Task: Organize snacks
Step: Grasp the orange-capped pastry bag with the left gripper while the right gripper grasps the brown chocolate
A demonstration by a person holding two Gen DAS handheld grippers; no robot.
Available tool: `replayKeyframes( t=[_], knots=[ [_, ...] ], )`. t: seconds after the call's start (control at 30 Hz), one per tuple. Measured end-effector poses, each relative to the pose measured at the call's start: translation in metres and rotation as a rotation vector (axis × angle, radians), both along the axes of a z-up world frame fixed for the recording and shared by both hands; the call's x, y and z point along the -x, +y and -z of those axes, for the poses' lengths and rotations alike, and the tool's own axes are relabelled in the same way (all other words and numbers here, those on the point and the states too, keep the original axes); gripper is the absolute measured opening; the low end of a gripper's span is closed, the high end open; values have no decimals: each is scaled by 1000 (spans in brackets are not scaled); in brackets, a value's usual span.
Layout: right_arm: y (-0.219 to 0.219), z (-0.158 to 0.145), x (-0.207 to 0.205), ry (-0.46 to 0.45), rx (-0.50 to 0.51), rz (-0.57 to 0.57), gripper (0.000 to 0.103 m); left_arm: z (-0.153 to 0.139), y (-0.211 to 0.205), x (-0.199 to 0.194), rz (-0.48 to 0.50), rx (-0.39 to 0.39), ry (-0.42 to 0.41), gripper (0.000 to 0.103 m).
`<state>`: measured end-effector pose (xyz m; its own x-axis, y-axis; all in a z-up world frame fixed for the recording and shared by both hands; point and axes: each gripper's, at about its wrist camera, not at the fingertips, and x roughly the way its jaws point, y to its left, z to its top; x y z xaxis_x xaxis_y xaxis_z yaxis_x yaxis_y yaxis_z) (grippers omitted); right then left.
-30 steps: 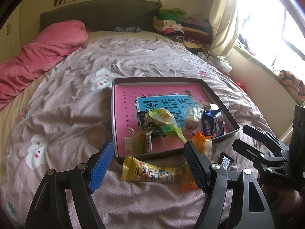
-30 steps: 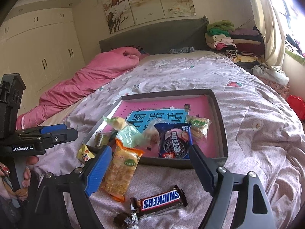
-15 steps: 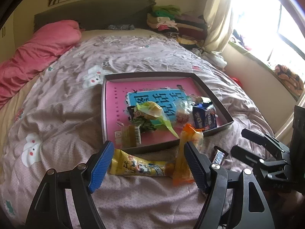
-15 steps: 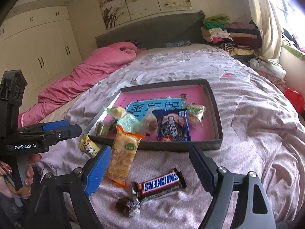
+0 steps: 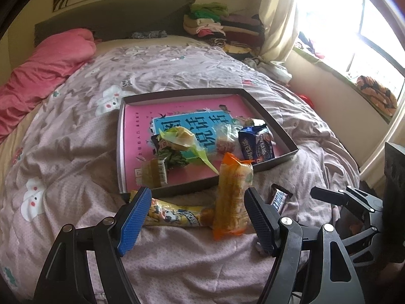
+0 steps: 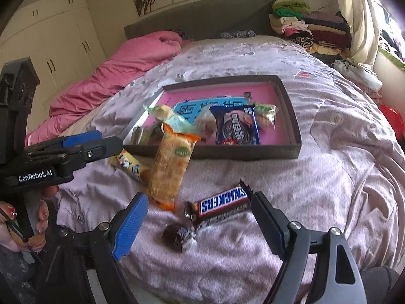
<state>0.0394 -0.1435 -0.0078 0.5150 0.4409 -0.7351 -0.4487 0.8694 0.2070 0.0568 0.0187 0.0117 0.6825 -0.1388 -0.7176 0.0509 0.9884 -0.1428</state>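
A dark tray [image 5: 268,164] [image 6: 295,116] with a pink book in it lies on the bed and holds several snacks, among them a blue Oreo pack [image 5: 257,145] [image 6: 236,126]. An orange cracker pack [image 5: 233,195] [image 6: 172,167] leans on the tray's near wall. A yellow snack pack [image 5: 174,216] [image 6: 129,166] lies beside it. A Snickers bar [image 6: 222,202] [image 5: 278,197] and a small dark candy [image 6: 179,235] lie on the quilt. My left gripper [image 5: 197,217] is open above the yellow and orange packs. My right gripper [image 6: 200,225] is open around the Snickers and candy.
The quilt [image 5: 76,152] is wrinkled. A pink duvet [image 6: 121,71] lies at the far left. Folded clothes [image 6: 303,22] are stacked by the headboard. A window and curtain [image 5: 278,25] are on the right. A hand [image 6: 15,228] holds the left gripper's handle.
Both grippers have moved down and forward toward the loose snacks on the quilt. Both stay open. Nothing has been picked up.
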Motion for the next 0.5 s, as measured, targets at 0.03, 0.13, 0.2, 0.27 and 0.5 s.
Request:
replayKeyframes(
  t=[0.03, 0.13, 0.2, 0.27, 0.5],
  knots=[
    [0, 0, 1, 7, 0, -3, 83, 0, -1, 0, 2, -1, 1, 77],
    [2, 2, 4, 26, 3, -15, 83, 1, -3, 0, 7, -1, 8, 77],
    [4, 3, 5, 34, 9, -24, 83, 2, -5, -1, 10, -5, 12, 77],
    [8, 6, 8, 49, 16, -36, 83, 4, -7, 0, 14, -5, 17, 77],
    [23, 17, 14, 99, 47, -110, 82, 10, -10, -1, 23, 4, 33, 77]
  ],
)
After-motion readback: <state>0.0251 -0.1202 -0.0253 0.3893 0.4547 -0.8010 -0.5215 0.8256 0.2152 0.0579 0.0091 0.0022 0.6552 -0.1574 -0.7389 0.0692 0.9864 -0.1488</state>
